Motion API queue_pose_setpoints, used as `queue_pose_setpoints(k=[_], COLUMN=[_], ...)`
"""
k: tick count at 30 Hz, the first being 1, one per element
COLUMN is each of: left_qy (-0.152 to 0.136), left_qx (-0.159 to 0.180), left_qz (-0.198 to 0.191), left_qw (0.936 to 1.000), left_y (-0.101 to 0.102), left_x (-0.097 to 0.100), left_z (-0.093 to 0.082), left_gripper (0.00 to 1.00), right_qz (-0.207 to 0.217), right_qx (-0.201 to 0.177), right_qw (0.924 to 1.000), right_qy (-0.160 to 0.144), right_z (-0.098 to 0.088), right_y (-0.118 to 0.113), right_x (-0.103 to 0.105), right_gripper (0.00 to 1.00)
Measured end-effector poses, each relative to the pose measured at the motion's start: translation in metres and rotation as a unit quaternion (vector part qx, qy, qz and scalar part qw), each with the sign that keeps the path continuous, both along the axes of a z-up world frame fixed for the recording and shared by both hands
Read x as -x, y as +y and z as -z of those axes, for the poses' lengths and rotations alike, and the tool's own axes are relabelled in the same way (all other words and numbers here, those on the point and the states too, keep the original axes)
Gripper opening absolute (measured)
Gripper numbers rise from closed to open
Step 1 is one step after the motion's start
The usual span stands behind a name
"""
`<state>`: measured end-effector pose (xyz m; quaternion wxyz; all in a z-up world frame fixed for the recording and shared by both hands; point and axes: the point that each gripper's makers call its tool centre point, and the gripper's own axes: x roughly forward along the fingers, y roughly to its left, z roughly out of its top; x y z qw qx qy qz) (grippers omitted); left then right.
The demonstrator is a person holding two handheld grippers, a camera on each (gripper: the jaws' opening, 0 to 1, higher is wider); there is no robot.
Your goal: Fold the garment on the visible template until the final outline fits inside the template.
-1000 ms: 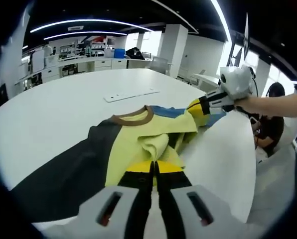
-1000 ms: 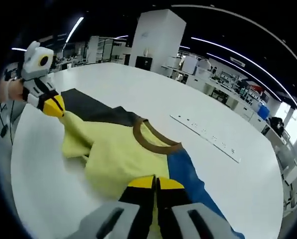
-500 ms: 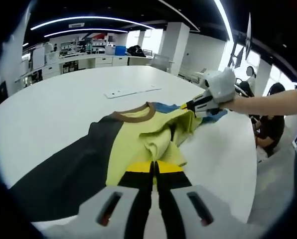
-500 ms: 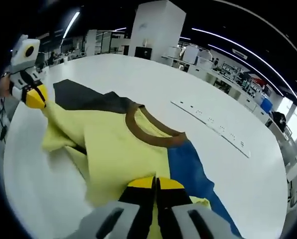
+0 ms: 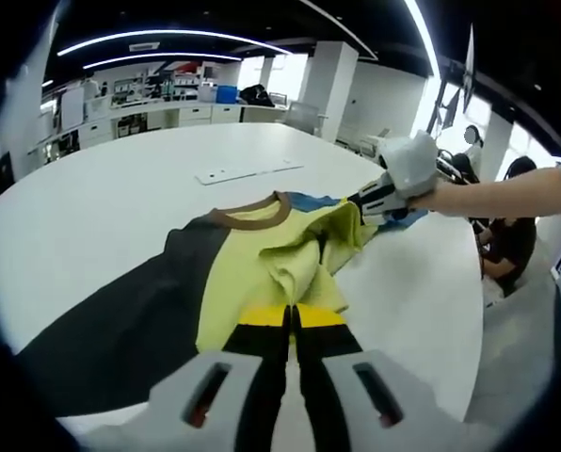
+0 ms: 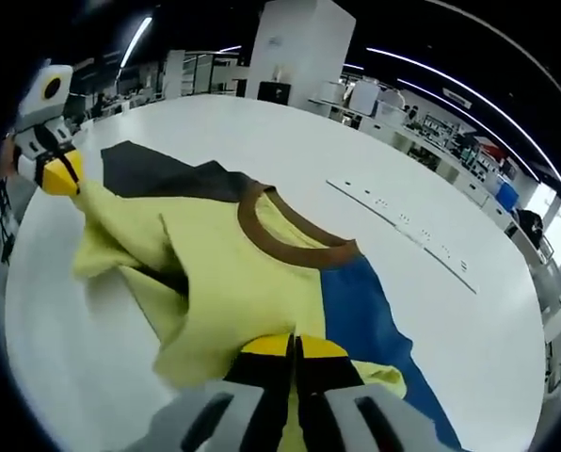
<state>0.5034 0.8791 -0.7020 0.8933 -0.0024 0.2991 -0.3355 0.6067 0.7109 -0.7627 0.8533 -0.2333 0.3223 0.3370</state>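
Garment (image 5: 262,268) between both jaws' closed tips

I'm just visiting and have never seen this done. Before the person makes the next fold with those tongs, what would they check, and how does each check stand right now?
1. Left tongs shut on the yellow, black and blue fabric shirt: ok.
2. Right tongs shut on the shirt: ok.
3. Shirt resting on the white round table: ok.
4. Brown collar in sight: ok.
5. Template outline under the shirt: cannot tell.
6. Cloth smooth: not ok, yellow part bunched between the tongs.
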Motion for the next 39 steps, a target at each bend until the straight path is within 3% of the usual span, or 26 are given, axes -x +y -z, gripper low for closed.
queue_pose_setpoints(k=[7, 17, 24, 39], left_qy=[0.001, 0.003, 0.004, 0.003], left_qx=[0.001, 0.001, 0.001, 0.005], left_qz=[0.0, 0.0, 0.0, -0.001], left_qw=[1.0, 1.0, 1.0, 1.0], left_y=[0.001, 0.001, 0.001, 0.0], left_x=[0.002, 0.003, 0.004, 0.004], left_z=[-0.001, 0.0, 0.0, -0.001], left_gripper=[0.0, 0.0, 0.0, 0.0], right_qz=[0.005, 0.021, 0.007, -0.031], right_qx=[-0.004, -0.027, -0.04, -0.059], right_qw=[0.9999, 0.9991, 0.9986, 0.9959], right_qy=[-0.009, -0.025, -0.034, -0.061], right_z=[-0.007, -0.018, -0.025, -0.043], right_y=[-0.004, -0.021, -0.026, -0.016], right_x=[-0.001, 0.0, 0.012, 0.043], right_gripper=[0.01, 0.11, 0.32, 0.61])
